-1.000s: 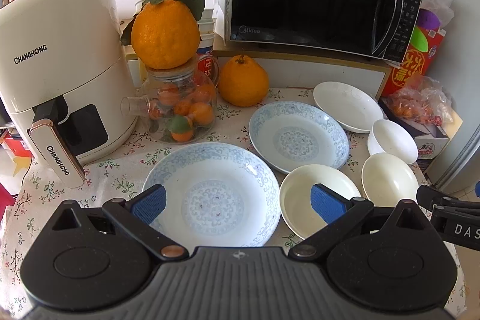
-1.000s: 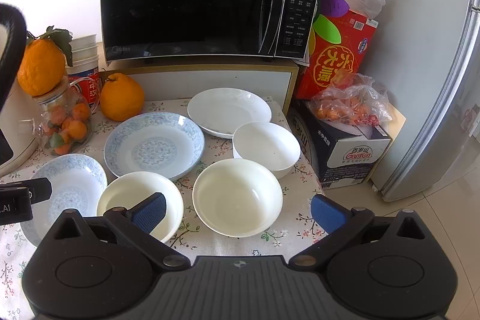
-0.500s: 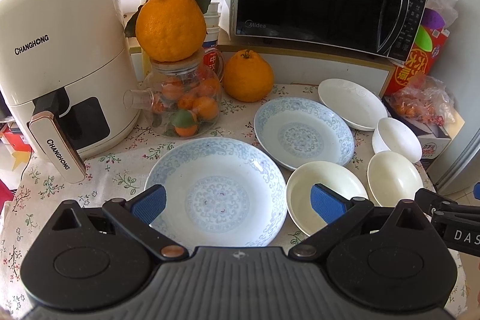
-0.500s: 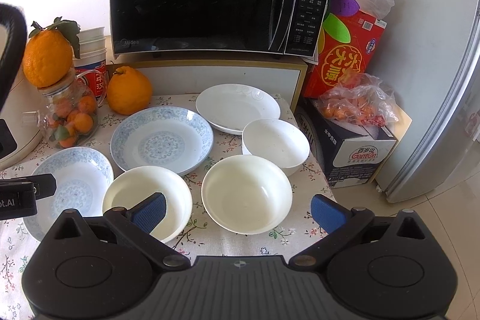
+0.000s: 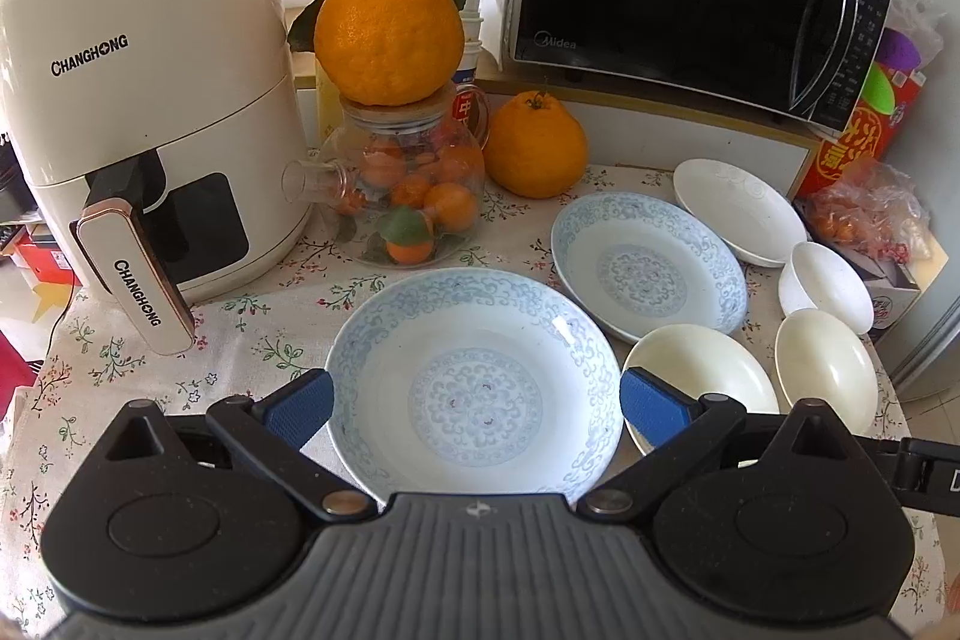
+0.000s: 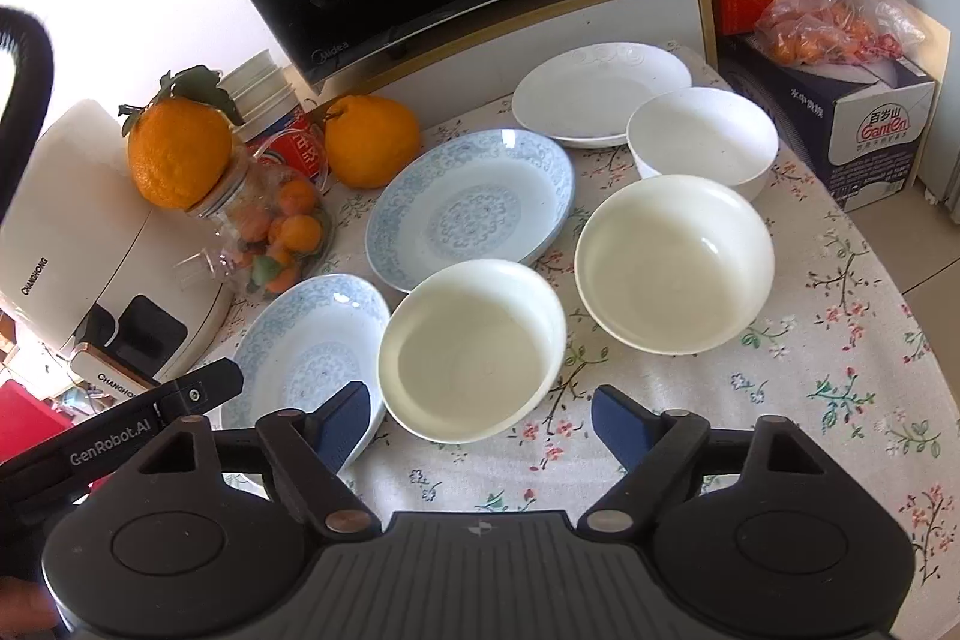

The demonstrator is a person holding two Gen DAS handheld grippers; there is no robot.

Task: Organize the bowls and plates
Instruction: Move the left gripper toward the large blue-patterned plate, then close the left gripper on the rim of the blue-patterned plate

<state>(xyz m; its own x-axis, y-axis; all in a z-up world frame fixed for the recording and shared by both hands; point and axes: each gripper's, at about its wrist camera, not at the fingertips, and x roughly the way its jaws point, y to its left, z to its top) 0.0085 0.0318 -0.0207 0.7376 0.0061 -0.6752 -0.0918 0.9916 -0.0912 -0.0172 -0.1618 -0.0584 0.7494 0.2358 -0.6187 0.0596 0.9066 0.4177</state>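
Left wrist view: the left gripper (image 5: 477, 403) stands with its jaws spread wide and empty, and the near blue-patterned plate (image 5: 474, 388) lies directly ahead and between its fingers, flat at the table's (image 5: 150, 370) front edge. The plate is round, so no long axis governs the grasp. A second blue-patterned plate (image 5: 648, 274) sits farther back to the right, just beside it. Right wrist view: the right gripper (image 6: 480, 424) is likewise parted and holds nothing; the cream bowl (image 6: 471, 349) lies straight ahead of it, near the front edge. The near blue-patterned plate (image 6: 306, 346) lies left of that bowl, nearer the left gripper. Judgement: each gripper is lined up with its own dish.
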